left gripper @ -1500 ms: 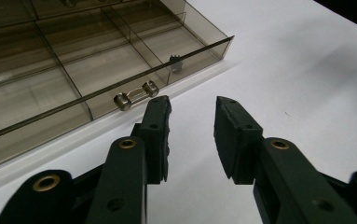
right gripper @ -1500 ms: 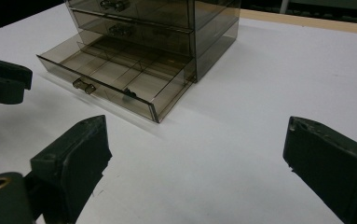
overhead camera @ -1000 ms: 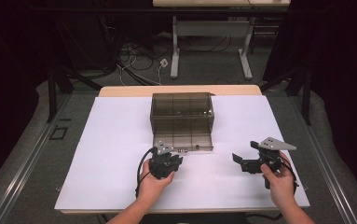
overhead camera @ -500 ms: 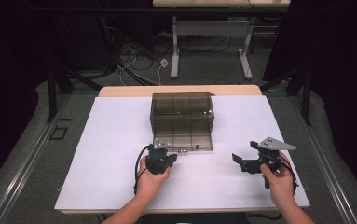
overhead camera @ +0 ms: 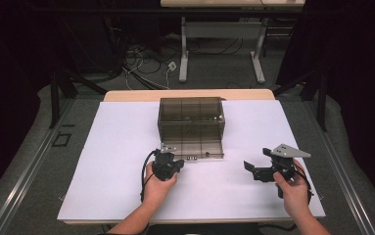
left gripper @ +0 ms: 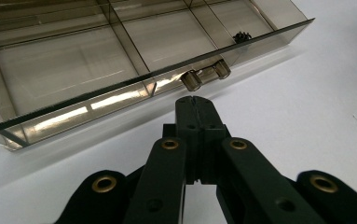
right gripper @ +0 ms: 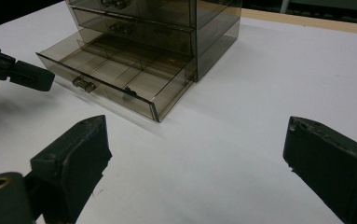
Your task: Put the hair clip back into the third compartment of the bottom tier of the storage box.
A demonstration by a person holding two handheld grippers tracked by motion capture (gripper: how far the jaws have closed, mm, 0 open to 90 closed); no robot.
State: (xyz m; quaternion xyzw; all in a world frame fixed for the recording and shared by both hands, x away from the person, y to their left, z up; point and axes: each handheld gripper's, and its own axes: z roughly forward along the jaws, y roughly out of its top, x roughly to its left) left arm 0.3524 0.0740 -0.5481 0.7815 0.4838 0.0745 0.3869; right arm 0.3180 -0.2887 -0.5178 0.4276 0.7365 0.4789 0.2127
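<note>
Drawers come to three in the one smoky plastic cabinet (overhead camera: 191, 120) on your white table (overhead camera: 111, 147), and the bottom drawer (overhead camera: 193, 146) stands pulled out toward you, its front edge nearest your hands. That drawer is split into several compartments, and one small dark object (left gripper: 243, 35) lies in a compartment behind the front wall. One small handle (left gripper: 205, 75) juts from the drawer front, and your left gripper (left gripper: 193, 100) sits just short of it, jaws pressed together with nothing between them. Your right gripper (overhead camera: 254, 169) hovers well off to the right of the drawer with its jaws spread wide and empty. Bare white surface lies all around the cabinet, with broad room on both sides and in front of the drawer.
</note>
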